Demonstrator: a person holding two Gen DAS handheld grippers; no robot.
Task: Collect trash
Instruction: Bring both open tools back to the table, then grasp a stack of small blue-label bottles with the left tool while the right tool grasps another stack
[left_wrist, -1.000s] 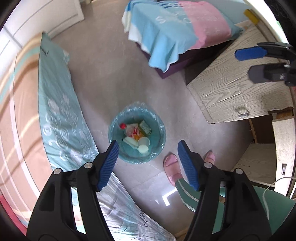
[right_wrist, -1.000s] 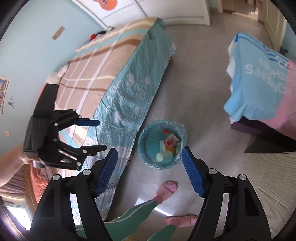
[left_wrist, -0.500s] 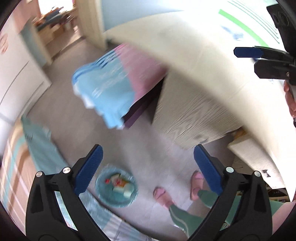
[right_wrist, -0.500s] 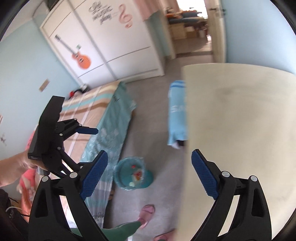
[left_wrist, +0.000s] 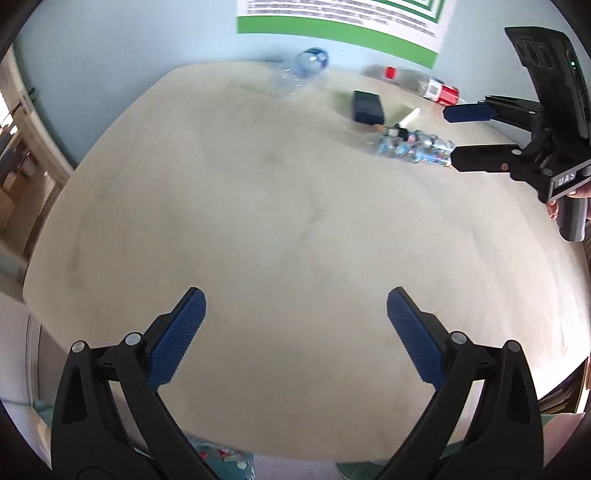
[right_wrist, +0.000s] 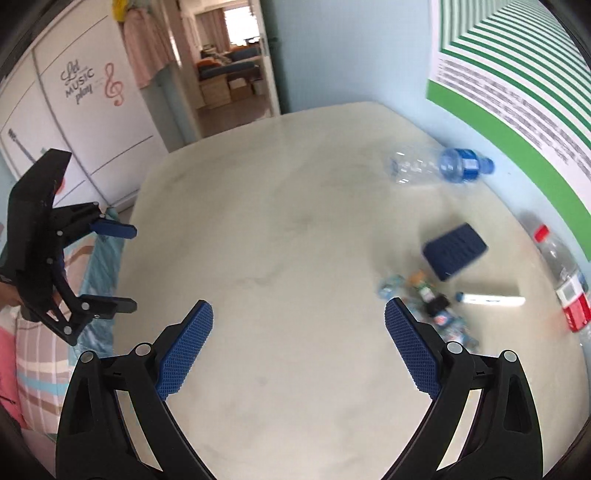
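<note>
Both grippers hang over a pale table (left_wrist: 258, 221) with their blue-padded jaws spread wide and nothing between them. The left gripper (left_wrist: 295, 332) looks down on a bare stretch of the tabletop, and the right gripper (right_wrist: 298, 341) does the same over another bare stretch, with the litter lying ahead of it and to its right. The trash sits along the far side of the table, near the light blue wall. A clear bottle with a blue label (right_wrist: 443, 168) lies on its side close to the wall, well apart from the rest. Nearer the grippers is a dark blue box (right_wrist: 454, 251), and just beside it a crumpled wrapper (right_wrist: 428, 306) printed in many colours, next to the right gripper's right finger in its own view. A white marker (right_wrist: 487, 299) lies flat between the wrapper and a second clear bottle with a red cap and red label (right_wrist: 565, 280), which lies along the table's edge by the wall. A green-and-white striped poster (right_wrist: 517, 81) hangs on that wall. From the left wrist view the right gripper shows at the right edge, above the wrapper (left_wrist: 413, 146). The pictures are blurred, so the wrapper's print cannot be read.
</note>
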